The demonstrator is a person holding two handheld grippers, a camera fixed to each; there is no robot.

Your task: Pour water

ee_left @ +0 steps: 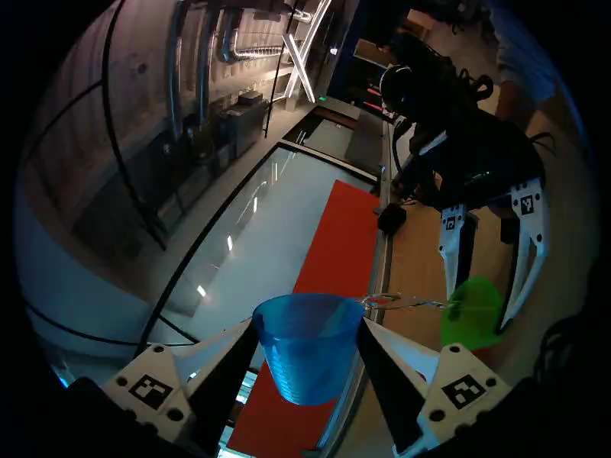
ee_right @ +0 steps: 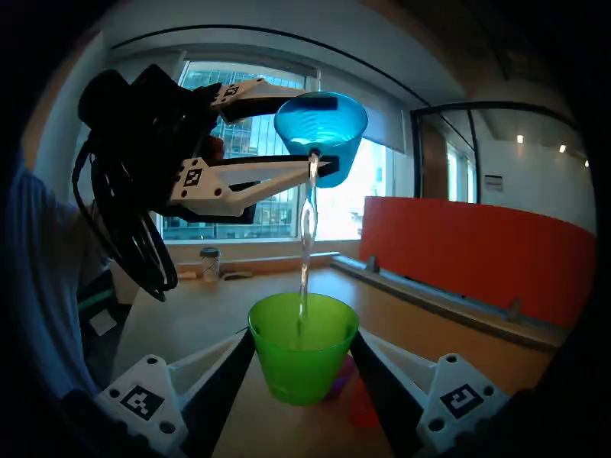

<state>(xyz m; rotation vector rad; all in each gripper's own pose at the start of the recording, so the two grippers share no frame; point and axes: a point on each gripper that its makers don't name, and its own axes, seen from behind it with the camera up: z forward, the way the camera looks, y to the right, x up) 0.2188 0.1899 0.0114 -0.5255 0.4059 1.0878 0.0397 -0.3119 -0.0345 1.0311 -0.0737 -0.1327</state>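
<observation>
Left gripper (ee_left: 309,330) is clamping the blue cup (ee_left: 309,351), both fingers pressing on its sides, jaws partly open and held apart by the cup. In the right gripper view it is hanging high with that cup tipped over, and water (ee_right: 307,229) is running off the lip in one thin, twisting stream.

Right gripper (ee_right: 304,336) is squeezing the green cup (ee_right: 304,359) the same way, a finger on each flank, holding it upright directly under the blue one. The stream is landing inside the green cup. The two cups are apart, joined by the water alone.

Counting up: two grippers, two cups (one blue, one green), one stream.

Below the green cup the wooden table (ee_right: 428,336) is showing, with a purple shape (ee_right: 344,378) and a red shape (ee_right: 365,411) lying just beside the cup's base, too hidden to name. Further out, a red panel (ee_right: 473,244) is running along the table's far side, and one jar (ee_right: 208,263) is standing on the sill under the window (ee_right: 347,210).
</observation>
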